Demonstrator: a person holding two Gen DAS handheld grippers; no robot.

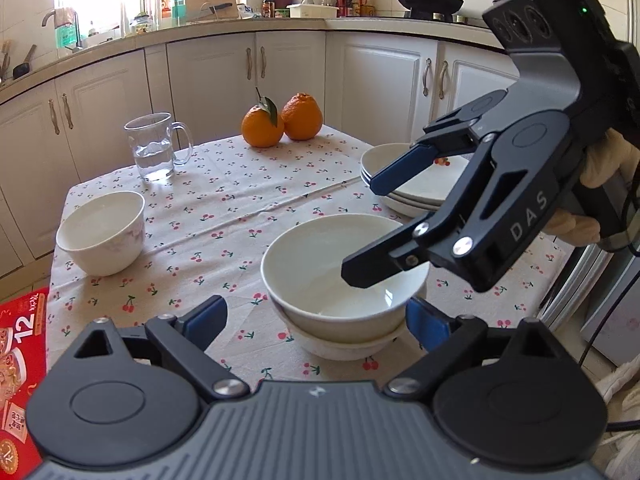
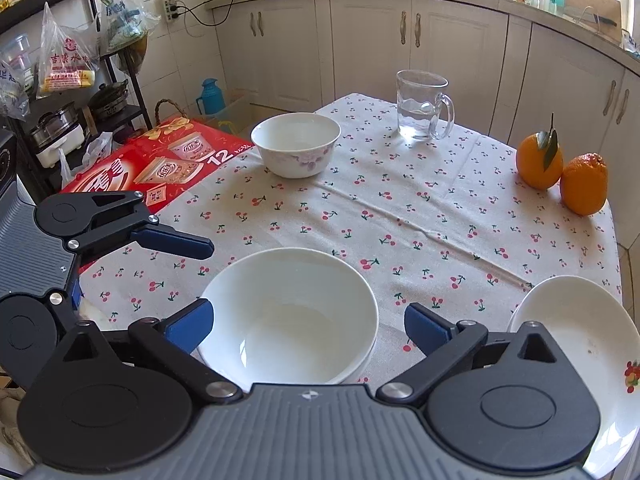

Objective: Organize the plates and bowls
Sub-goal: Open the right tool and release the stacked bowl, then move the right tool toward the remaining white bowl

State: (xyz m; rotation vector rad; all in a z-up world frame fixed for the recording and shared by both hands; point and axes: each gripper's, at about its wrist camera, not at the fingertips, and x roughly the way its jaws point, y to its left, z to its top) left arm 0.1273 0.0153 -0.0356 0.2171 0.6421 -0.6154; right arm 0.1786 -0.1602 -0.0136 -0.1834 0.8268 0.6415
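Nested bowls (image 2: 290, 316) sit between right tool (image 2: 308, 326) pads, spread apart and gripping nothing; left tool (image 1: 316, 320) also apart. Single bowl (image 2: 296, 144) beyond them probably stacks next; plates (image 1: 404, 184) already piled beside.

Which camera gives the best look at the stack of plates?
The left wrist view. There the plate stack shows its layered rims, though the right gripper crosses in front of it. The right wrist view shows only the top plate, partly hidden behind the gripper's own body.
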